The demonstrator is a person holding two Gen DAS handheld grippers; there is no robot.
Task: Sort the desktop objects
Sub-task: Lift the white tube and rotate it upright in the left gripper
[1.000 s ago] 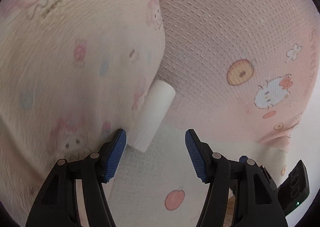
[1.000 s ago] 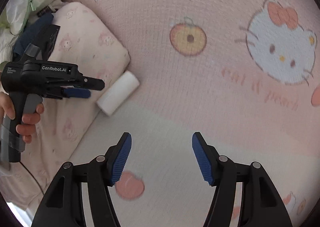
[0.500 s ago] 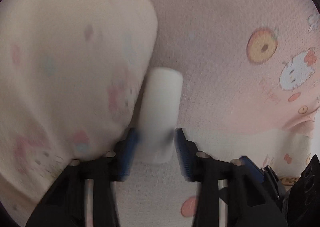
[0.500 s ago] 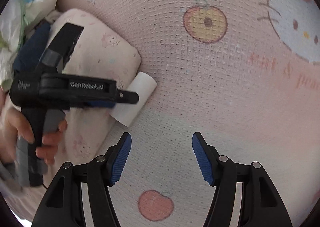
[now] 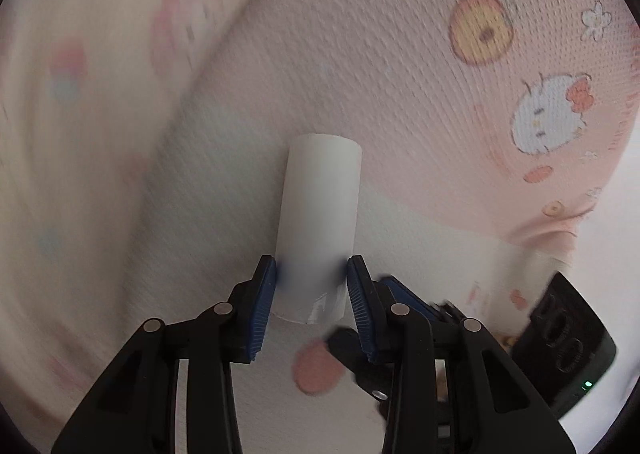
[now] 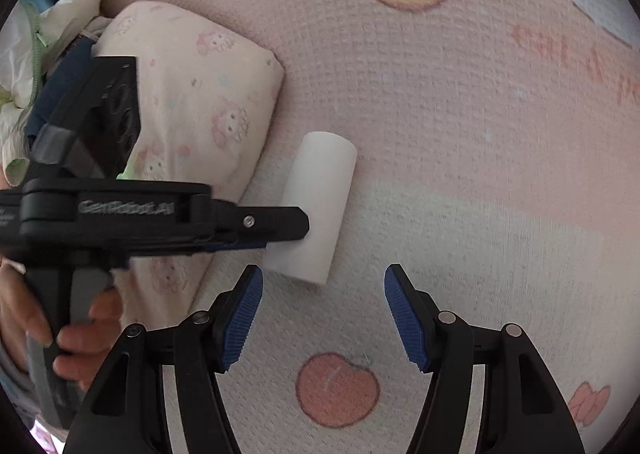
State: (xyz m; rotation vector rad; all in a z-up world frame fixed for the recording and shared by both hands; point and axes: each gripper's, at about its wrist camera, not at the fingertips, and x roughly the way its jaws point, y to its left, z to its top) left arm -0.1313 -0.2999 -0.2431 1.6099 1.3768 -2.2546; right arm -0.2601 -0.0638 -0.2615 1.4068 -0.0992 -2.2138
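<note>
A white cylindrical roll lies on a pink cartoon-print blanket, beside a pale printed pillow. My left gripper is shut on the roll's near end, its blue pads pressing both sides. In the right wrist view the same roll lies aslant, with the left gripper reaching in from the left, held by a hand. My right gripper hovers open just below the roll's end, with nothing between its fingers.
The pillow rests against the roll's left side. Behind it lie a dark blue cloth and a crumpled white and green bag. The right gripper's black body shows at the lower right of the left wrist view.
My left gripper moved in on the roll and closed its jaws onto the near end. The right gripper sank closer to the blanket and the roll, still open.
</note>
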